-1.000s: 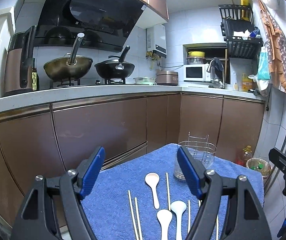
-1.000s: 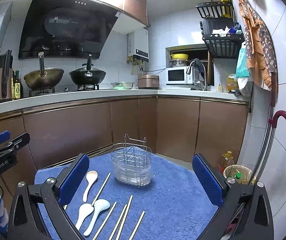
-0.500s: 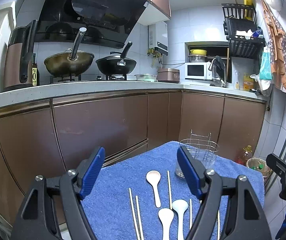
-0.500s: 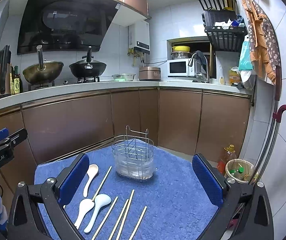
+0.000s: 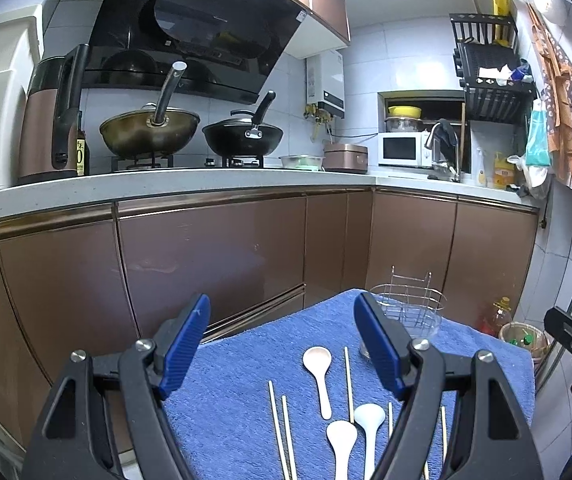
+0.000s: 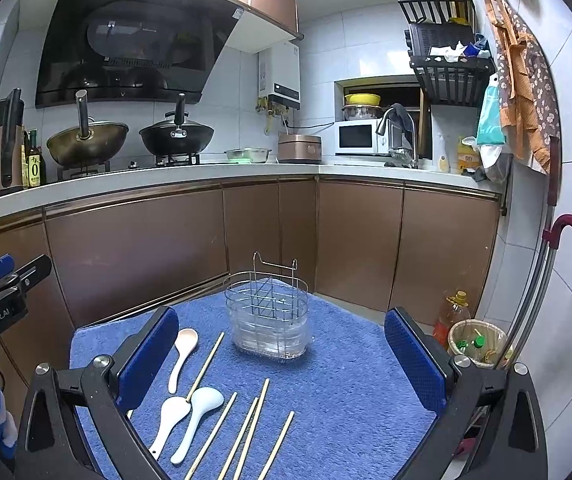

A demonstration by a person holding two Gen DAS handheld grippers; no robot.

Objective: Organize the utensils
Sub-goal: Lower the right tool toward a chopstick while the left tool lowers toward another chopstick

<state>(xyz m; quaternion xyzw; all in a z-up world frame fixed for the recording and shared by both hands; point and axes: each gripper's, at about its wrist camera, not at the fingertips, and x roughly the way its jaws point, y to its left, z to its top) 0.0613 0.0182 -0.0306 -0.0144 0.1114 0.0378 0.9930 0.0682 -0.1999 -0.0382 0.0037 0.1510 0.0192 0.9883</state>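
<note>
Blue towel (image 6: 345, 380) covers the work surface in a brown-cabineted kitchen, and nothing looks sorted yet: nearest, the left gripper (image 5: 282, 344) and right gripper (image 6: 282, 356) both hover with jaws wide and empty over three white spoons (image 6: 184, 350) and several chopsticks (image 6: 252, 428) lying loose on the towel. Farther back, the wire caddy (image 6: 268, 312) stands upright and appears empty, so the whole task remains.
</note>
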